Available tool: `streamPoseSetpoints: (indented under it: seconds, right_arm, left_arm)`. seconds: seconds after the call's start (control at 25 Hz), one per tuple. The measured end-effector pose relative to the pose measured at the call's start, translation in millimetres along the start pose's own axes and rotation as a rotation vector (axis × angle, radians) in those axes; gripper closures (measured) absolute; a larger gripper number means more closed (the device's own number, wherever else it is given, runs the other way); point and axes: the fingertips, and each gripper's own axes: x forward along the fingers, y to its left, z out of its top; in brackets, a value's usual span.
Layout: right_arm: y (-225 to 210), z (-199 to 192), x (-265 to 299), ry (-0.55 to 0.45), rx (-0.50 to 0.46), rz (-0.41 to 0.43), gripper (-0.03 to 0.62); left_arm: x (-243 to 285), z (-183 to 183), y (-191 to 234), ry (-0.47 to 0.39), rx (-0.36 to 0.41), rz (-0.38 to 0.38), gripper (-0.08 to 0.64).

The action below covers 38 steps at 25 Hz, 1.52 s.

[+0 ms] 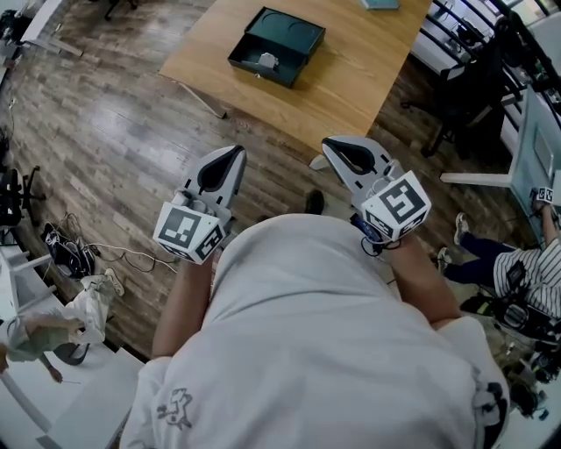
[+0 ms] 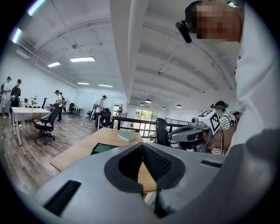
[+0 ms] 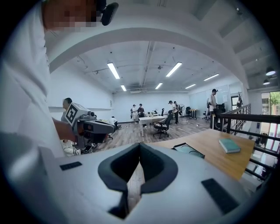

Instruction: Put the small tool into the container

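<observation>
The jaws of the left gripper (image 2: 142, 148) are clenched: the dark pads meet at their tips and nothing is between them. The jaws of the right gripper (image 3: 139, 148) are pressed together the same way, tip to tip, and are empty.

In the head view the left gripper (image 1: 237, 153) and the right gripper (image 1: 327, 145) are held side by side but apart, just in front of the person's white shirt (image 1: 307, 351). The left one's marker cube (image 1: 187, 230) and the right one's marker cube (image 1: 396, 204) are nearest the body. Both grippers point toward the table (image 1: 351, 79). The left one's tips are over the wooden floor (image 1: 114, 114), and the right one's tips show close to the table's near edge.

The container (image 1: 294, 35), a dark green open shallow box, sits on the table toward its left side, well apart from both grippers. The small tool (image 1: 267, 61) is a pale thing lying inside the container near its front left part, too small for its shape to be made out. A teal book (image 1: 379, 3) lies at the table's far edge.

Each gripper view shows the container (image 2: 105, 148) (image 3: 188, 149) beyond the closed jaws, with the book (image 2: 126, 137) (image 3: 229, 145) farther along the table. Cables (image 1: 70, 250) lie on the floor at the left. A seated person in a striped top (image 1: 526, 272) is at the right.
</observation>
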Motion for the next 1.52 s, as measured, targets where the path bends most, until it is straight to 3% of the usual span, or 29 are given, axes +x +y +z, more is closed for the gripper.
streamPoseSetpoints:
  seconds: [0.8, 1.2, 1.52]
  right_arm:
    - [138, 8, 13, -0.021, -0.041, -0.036, 0.586]
    - [167, 3, 19, -0.018, -0.063, -0.056, 0.586]
    - [165, 6, 18, -0.026, -0.05, -0.071, 0.586]
  left_arm:
    - [-133, -6, 11, -0.07, 0.014, -0.025, 0.555]
    - [-157, -15, 16, -0.081, 0.006, -0.037, 0.554]
    - [-156, -16, 16, -0.08, 0.004, -0.051, 0.554]
